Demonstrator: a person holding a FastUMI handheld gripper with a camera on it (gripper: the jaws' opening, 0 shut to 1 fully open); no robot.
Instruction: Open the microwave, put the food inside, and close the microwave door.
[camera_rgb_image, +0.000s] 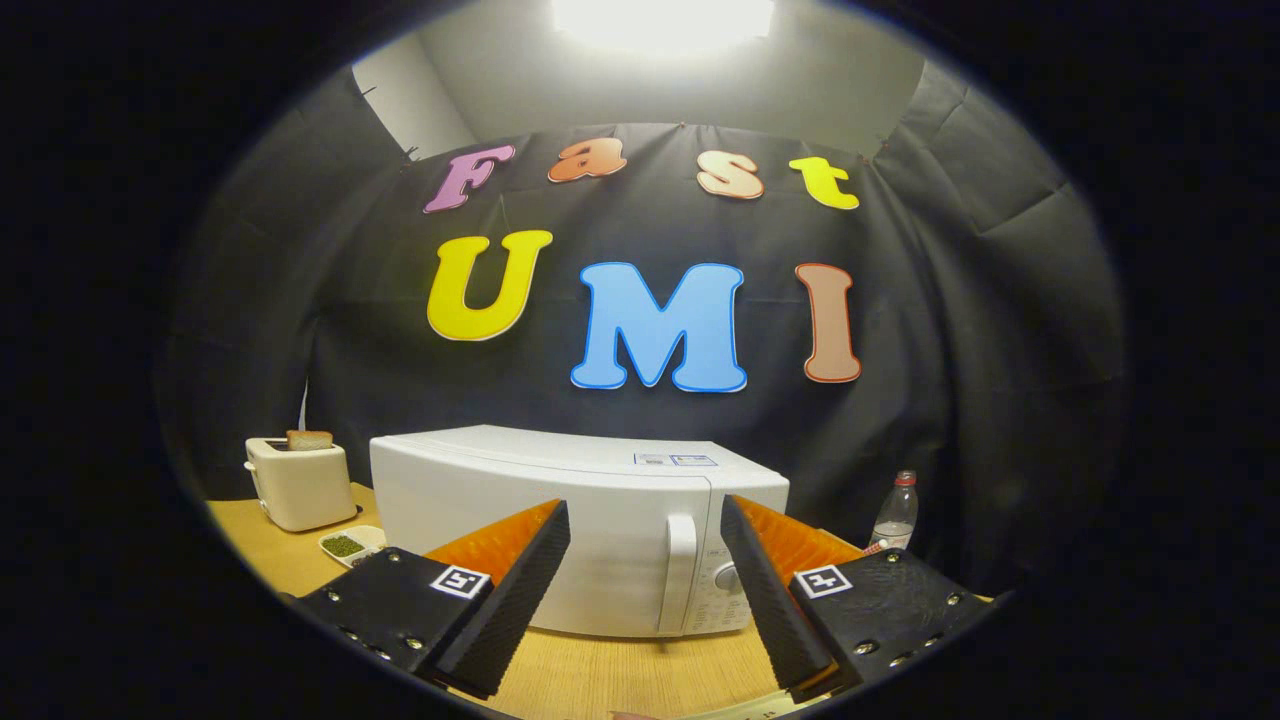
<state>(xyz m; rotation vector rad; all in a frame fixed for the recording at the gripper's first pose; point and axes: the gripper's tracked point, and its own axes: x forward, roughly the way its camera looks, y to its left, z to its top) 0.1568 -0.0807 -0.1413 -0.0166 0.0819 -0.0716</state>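
White microwave (560, 520) sits door shut on wooden table (600, 680), just beyond gripper (645, 575), fingers wide, holding nothing. Food dish (350, 545) far left, near toaster (298, 483). Bottle (897, 512) right.

A: Microwave (560, 520) door shut, inside hidden. Gripper (645, 530) fingers spread apart, covering the front's lower corners at 8 and 4 o'clock.

B: Small dish (350, 545) by the toaster (300, 485)?

A: Green contents, too small to identify. Bottle (897, 512) base hidden behind the right finger.

B: Control panel?

A: Markings unreadable.
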